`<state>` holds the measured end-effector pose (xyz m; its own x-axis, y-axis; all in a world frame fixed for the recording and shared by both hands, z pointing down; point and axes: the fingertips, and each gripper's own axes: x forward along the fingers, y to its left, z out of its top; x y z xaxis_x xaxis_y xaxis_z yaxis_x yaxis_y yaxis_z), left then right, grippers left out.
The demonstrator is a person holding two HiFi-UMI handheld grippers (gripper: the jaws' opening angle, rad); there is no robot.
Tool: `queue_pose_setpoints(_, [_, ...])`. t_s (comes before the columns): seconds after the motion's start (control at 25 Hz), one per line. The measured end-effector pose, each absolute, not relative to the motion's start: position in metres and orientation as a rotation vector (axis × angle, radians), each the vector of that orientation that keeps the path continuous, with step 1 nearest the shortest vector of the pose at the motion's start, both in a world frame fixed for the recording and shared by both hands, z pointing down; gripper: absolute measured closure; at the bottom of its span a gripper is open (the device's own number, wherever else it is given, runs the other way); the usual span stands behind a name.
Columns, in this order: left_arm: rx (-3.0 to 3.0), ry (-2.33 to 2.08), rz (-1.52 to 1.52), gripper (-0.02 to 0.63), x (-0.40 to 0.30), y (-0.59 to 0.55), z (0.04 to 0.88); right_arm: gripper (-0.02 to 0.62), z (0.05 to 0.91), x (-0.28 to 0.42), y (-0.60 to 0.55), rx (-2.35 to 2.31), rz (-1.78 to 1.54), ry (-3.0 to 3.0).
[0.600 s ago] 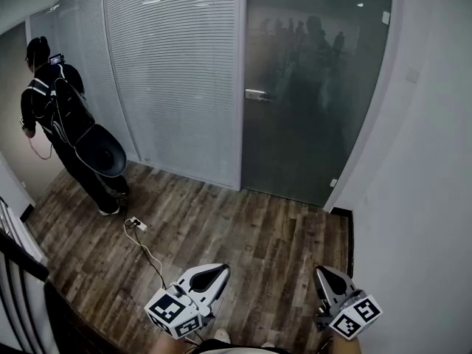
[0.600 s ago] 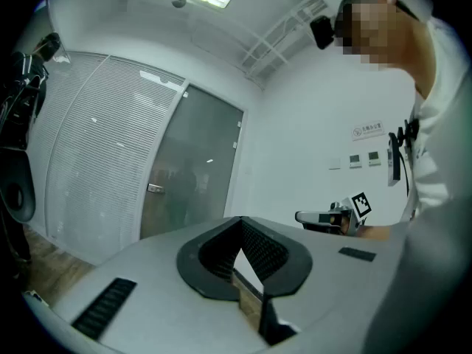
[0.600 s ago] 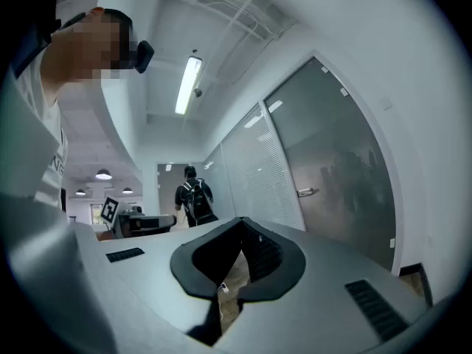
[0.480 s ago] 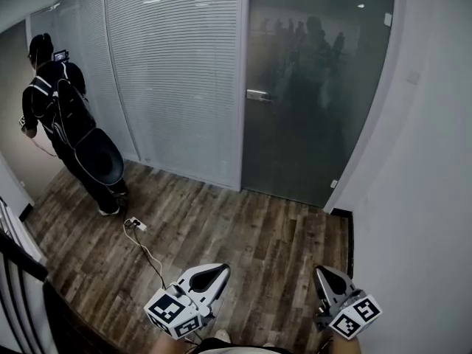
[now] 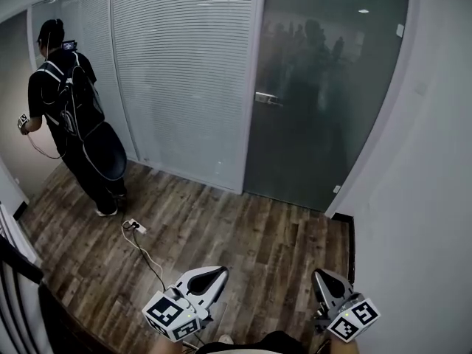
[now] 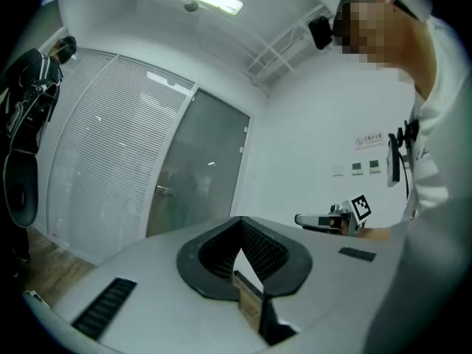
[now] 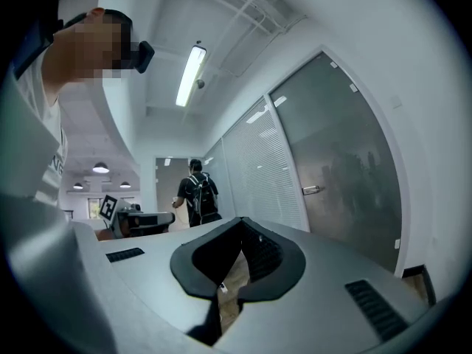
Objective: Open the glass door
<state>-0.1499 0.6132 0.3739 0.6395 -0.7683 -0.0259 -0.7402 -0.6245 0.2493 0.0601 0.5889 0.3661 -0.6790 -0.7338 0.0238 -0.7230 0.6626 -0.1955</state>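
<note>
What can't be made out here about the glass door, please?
- Room behind the glass door: every view, tinted glass and reflections hide it.
- Door handle: too small in every view to tell its type.
- Door's top: head view, cut off by the upper edge.

The door (image 5: pixel 324 102) — a tall pane of smoky, frosted glass — is standing upright and shut, dim reflections showing across it. A small metal handle (image 5: pixel 267 98) is sitting at its left edge, about mid-height.
</note>
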Motion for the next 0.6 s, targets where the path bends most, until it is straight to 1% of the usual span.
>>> queue_pose_setpoints(0.24, [2.661, -1.206, -0.167, 0.607, -0.152, 0.591, 0.374, 0.595, 0.367, 0.056, 0.569, -1.262, -0.291, 2.802])
queue_pose_setpoints(0.6, [2.681, -1.181, -0.132, 0.607, -0.127, 0.513, 0.377, 0.595, 0.383, 0.082, 0.492, -1.282, -0.316, 2.77])
